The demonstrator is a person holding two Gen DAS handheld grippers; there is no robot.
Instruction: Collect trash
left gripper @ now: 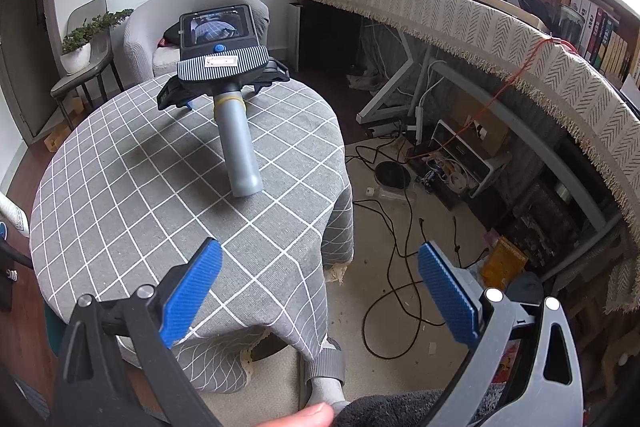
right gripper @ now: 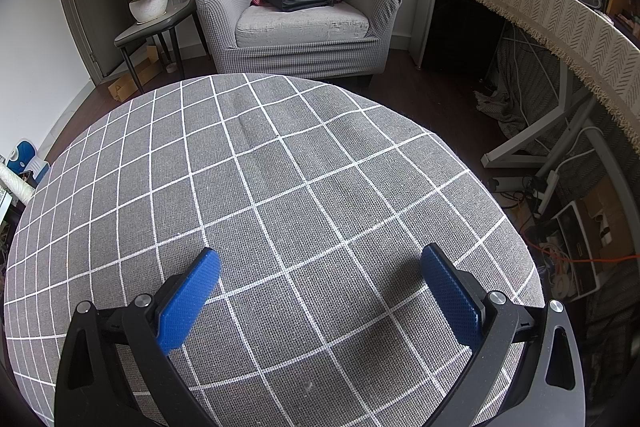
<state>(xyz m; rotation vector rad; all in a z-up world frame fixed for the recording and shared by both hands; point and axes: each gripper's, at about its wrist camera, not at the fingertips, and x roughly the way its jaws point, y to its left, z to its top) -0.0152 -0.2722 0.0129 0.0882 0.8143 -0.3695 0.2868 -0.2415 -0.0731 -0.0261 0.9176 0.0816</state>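
- Grey checked cloth on the counter (right gripper: pixel 280 187) shows no trash.
- Your right gripper (right gripper: pixel 320 291) lies on the counter, jaws spread, empty.
- Your left gripper (left gripper: pixel 320 291), near edge, jaws spread, empty.
- Trash prob. the floor litter (left gripper: pixel 384 193) w/ cables; nothing collected yet.

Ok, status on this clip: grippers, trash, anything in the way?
Left gripper open, off table edge. Right gripper open, resting on table. No trash on cloth; clear bottle on floor among cables.

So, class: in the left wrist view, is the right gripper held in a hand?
No: the right gripper lies alone on the table.
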